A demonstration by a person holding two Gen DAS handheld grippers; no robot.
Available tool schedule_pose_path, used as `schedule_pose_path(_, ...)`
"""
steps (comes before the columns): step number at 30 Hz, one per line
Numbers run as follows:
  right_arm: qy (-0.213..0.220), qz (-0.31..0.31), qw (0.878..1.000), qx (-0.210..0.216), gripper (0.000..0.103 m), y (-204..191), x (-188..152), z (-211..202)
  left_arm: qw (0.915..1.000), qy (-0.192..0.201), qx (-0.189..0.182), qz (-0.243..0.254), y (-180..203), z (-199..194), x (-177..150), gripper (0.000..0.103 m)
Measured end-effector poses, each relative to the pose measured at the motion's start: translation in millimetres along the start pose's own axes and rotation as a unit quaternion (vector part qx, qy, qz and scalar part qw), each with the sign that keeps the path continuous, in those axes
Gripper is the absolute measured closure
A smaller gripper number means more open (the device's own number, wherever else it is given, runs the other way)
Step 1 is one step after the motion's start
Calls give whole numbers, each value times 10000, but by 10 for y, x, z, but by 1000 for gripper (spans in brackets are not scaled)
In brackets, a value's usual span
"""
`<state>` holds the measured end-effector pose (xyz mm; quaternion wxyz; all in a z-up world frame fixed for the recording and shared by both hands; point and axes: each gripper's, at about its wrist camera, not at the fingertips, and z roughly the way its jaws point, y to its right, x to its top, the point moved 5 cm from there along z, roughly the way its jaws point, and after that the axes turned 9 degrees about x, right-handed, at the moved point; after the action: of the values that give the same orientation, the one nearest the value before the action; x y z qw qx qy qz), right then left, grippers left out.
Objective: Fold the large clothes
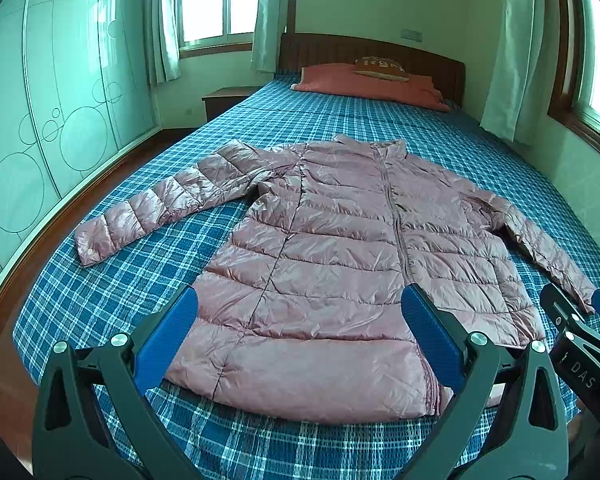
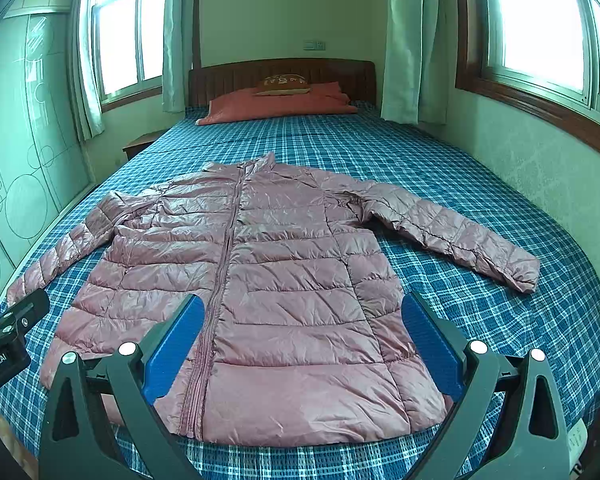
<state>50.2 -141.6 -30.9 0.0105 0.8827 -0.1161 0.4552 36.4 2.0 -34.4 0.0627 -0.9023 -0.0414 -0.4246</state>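
A pink quilted puffer jacket [image 1: 340, 248] [image 2: 268, 280] lies flat and zipped on the blue plaid bed [image 1: 112, 292] [image 2: 500, 320], collar toward the headboard, both sleeves spread out to the sides. My left gripper [image 1: 300, 332] hovers open above the jacket's lower left hem, blue pads wide apart, holding nothing. My right gripper [image 2: 304, 336] is open above the lower right hem, also holding nothing. In the left wrist view the right gripper's body shows at the right edge. The left gripper's body appears at the left edge of the right wrist view.
A red folded blanket [image 1: 368, 84] [image 2: 276, 104] with a brown pillow [image 1: 380, 66] lies by the wooden headboard [image 2: 280, 70]. A wardrobe [image 1: 40, 100] stands to the left, a wall with a window [image 2: 540, 20] to the right, and a nightstand [image 1: 224, 98] by the bed's far left corner.
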Motion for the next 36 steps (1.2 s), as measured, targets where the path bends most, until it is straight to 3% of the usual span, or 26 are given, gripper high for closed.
schedule_pose_path(36,-20,4,10000,-10,5,-25,-24,35,10000,-83,-8,0,-39,39,-56,2)
